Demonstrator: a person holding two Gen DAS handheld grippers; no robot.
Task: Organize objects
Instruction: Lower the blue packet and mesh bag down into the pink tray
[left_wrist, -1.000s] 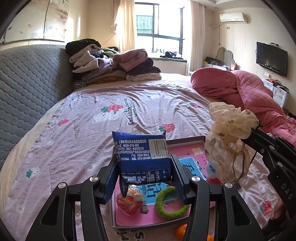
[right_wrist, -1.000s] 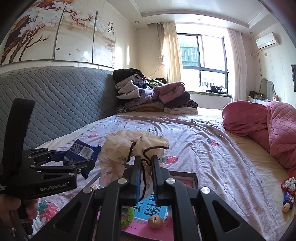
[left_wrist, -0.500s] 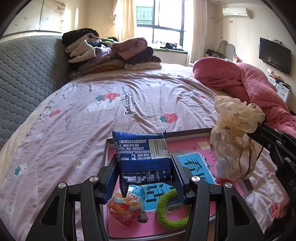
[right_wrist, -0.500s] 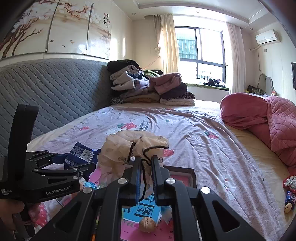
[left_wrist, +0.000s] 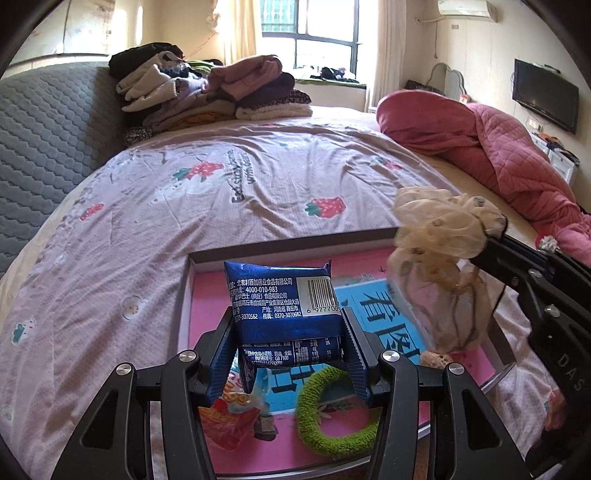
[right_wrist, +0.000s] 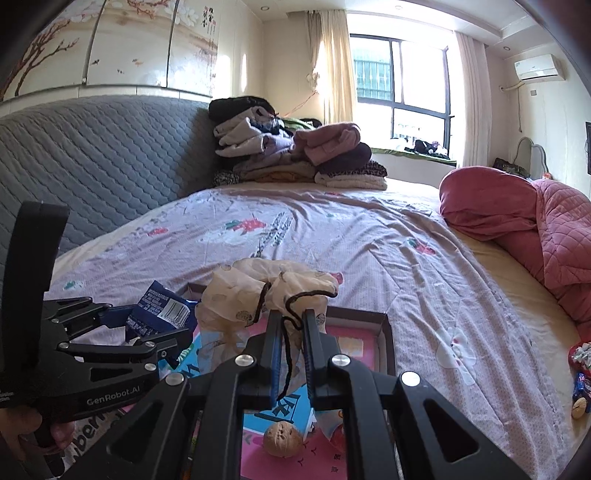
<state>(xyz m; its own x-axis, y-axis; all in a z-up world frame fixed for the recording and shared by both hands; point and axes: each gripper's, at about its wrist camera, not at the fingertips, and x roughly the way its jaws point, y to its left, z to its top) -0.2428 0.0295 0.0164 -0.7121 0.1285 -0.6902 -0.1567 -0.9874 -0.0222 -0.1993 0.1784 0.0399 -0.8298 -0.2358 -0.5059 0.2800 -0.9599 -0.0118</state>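
Right now, both loads hang over the shallow pink-lined tray (left_wrist: 380, 232) lying on the bedspread.

Left gripper (left_wrist: 288, 347): pinching a blue snack packet (left_wrist: 282, 295) by its two short sides; the jaws stand fairly wide because the packet fills them.
Packet's place: above the tray's near-left part, barcode face up, long axis running across the jaws and roughly parallel to the tray's far rim.
Right gripper (right_wrist: 291, 332): pressed together on the dark drawstring of a cream gauze pouch (right_wrist: 266, 291), which bulges above and ahead of the tips.
Pouch's place: over the tray's right half, nearer its far rim than the packet is.
Key relation: the tray floor lies straight below and slightly ahead of both grippers, so I judge a short lowering and release is what remains for each. The left gripper looks the lower and nearer to the floor.
In the tray already: a green fuzzy ring (left_wrist: 332, 410) right of the packet's shadow, a red sweet wrapper (left_wrist: 229, 417) at the near-left, a walnut (right_wrist: 282, 439) towards the near edge, a blue printed card (left_wrist: 384, 325) in the middle.
In the way: the ring and the wrapper sit just under the packet; it would likely land on or against them unless set further in.
Beyond the tray: a pile of folded clothes (left_wrist: 207, 92) far off by the headboard, a rose quilt (left_wrist: 491, 147) well to the right, clear of both hands.
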